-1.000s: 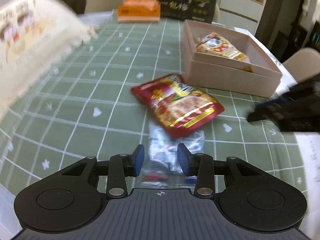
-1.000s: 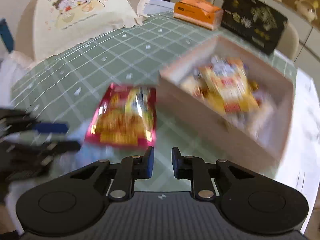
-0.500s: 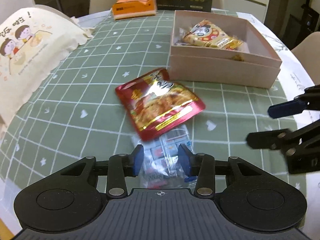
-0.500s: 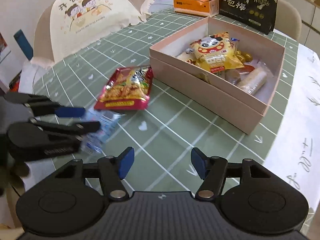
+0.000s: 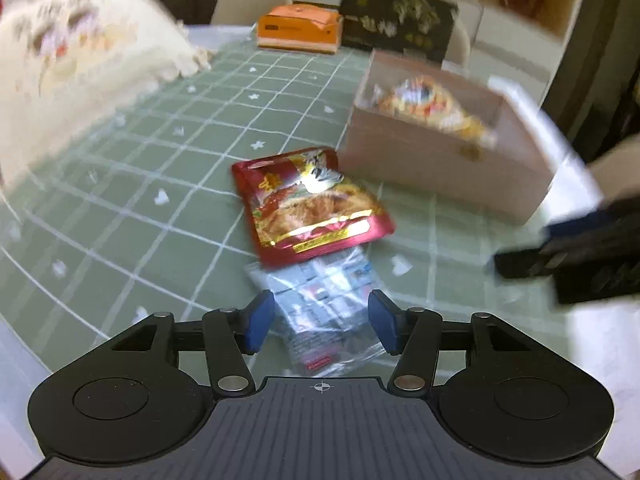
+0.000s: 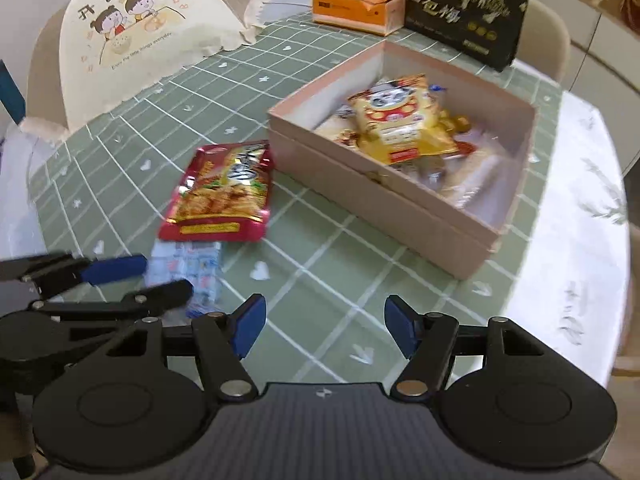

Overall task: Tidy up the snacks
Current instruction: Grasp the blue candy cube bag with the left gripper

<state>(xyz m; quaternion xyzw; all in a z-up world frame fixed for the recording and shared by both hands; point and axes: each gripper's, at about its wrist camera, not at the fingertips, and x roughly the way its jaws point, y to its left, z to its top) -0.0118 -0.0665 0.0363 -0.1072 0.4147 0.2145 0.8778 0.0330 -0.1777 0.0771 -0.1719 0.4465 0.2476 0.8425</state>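
A red snack packet [image 5: 310, 204] lies flat on the green checked tablecloth, also in the right wrist view [image 6: 224, 194]. A clear packet of small wrapped snacks [image 5: 324, 304] lies just in front of it, partly under its near edge. My left gripper [image 5: 320, 322] is open, its jaws either side of the clear packet [image 6: 188, 272]. A pink open box [image 6: 384, 196] holds a yellow snack bag [image 6: 400, 124] and other wrapped snacks. My right gripper [image 6: 322, 330] is open and empty over bare cloth in front of the box.
An orange tissue box [image 6: 356, 8] and a black gift box [image 6: 464, 12] stand at the table's far edge. A chair with a cartoon-printed white cover [image 6: 140, 40] is at the left. A white cloth [image 6: 580, 200] covers the table's right side.
My left gripper's jaws have opened wider around the clear packet, and its view has swung. My right gripper opened from nearly shut to wide open and drew back from the box.
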